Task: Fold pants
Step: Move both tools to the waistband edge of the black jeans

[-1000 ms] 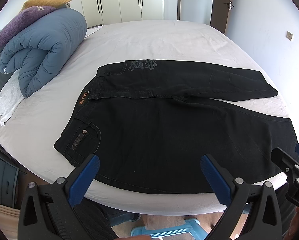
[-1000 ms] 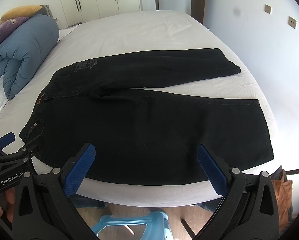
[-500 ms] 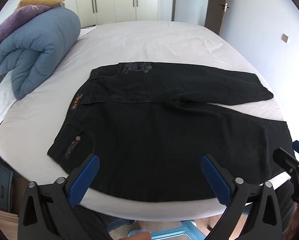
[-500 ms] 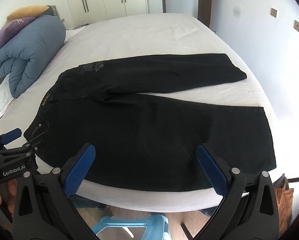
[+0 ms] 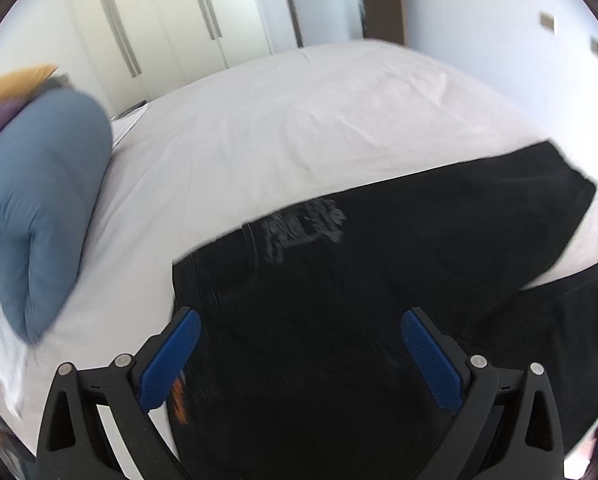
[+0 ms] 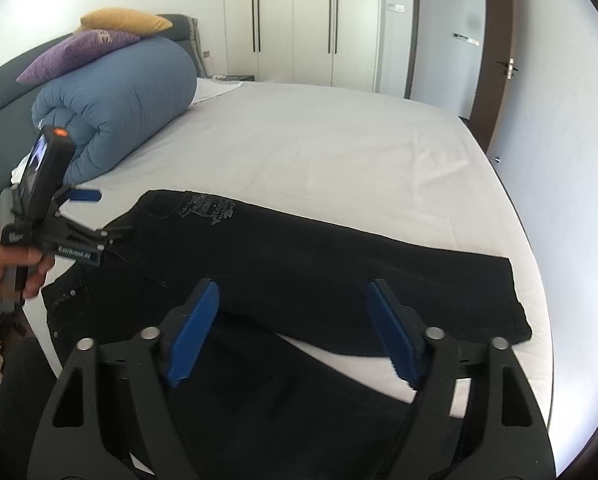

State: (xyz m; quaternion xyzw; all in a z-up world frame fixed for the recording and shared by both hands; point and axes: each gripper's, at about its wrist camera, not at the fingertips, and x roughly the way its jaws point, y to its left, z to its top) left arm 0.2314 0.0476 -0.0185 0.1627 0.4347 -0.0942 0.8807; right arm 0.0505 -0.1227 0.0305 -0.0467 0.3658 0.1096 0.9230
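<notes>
White lettering on side of black left tongs [image 6: 83,210], on bar beside holding hand [image 6: 7,268]: reads roughly "GenRobot.AI", slightly blurred. Small white mark on grey handle block below, illegible. Pale embroidered emblem with script on flat black denim pants [image 6: 283,256], near waistband: individual words unreadable in right wrist view; same emblem motion-blurred in left wrist view [image 5: 303,228]. Orange strip on waistband of pants, left wrist view: blurred, unreadable. Faint pale mark on purple cushion [image 6: 79,52]: unreadable. No other text found.
</notes>
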